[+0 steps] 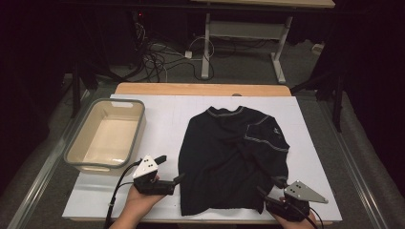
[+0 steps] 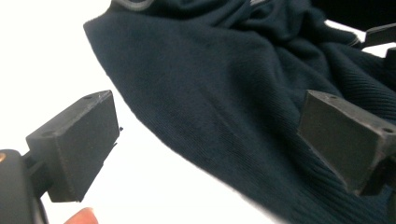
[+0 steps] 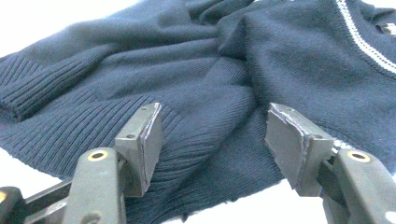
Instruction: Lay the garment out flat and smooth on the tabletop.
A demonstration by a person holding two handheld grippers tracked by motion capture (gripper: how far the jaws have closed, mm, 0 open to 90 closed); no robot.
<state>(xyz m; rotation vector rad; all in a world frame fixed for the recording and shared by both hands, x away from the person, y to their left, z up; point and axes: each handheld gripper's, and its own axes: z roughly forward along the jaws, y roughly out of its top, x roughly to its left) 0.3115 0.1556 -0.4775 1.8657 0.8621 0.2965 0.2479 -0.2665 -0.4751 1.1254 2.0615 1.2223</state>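
A dark navy sweater (image 1: 229,157) lies spread on the white tabletop (image 1: 162,114), with one sleeve folded across its front. My left gripper (image 1: 171,168) stands open just left of the sweater's lower left edge. In the left gripper view the jaws (image 2: 210,107) are wide apart, one over bare table and one over the sweater (image 2: 224,93), pressing on nothing. My right gripper (image 1: 271,187) is at the sweater's lower right corner. In the right gripper view it (image 3: 215,116) is open, and the ribbed hem (image 3: 196,140) lies between and beyond the pads, apart from them.
A beige basin with a grey rim (image 1: 139,129) stands empty at the left of the table. The wooden back edge of the table (image 1: 200,89) runs behind the white top. Beyond it are cables on the floor (image 1: 157,59) and a desk frame (image 1: 248,28).
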